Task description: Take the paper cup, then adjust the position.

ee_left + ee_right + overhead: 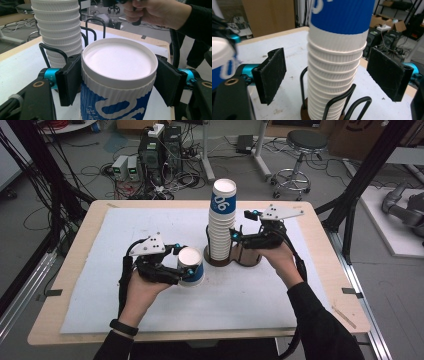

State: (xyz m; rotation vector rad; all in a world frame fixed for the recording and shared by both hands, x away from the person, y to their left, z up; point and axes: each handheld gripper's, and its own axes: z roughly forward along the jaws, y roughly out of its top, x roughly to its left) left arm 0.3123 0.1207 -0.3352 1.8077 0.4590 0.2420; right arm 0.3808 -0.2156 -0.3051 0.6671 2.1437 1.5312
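Note:
A blue and white paper cup point(192, 270) point(117, 62), its wide white end up, stands on the white mat at the table's left middle. My left gripper point(180, 266) point(118, 82) is shut on it, both black pads point(71, 77) pressed against its ribbed white band. A tall stack of paper cups point(222, 220) point(334, 75) with a blue one on top sits in a black wire holder point(247, 256) point(352, 105) on a round wooden base. My right gripper point(239, 240) point(329, 75) is open at the stack's right side; its pads stand either side of the stack, apart from it.
The white mat point(150, 225) covers most of the wooden table point(75, 245). Black frame posts point(360, 175) rise at both sides. On the floor beyond the far edge are computer boxes, cables point(160, 155) and a stool point(300, 150).

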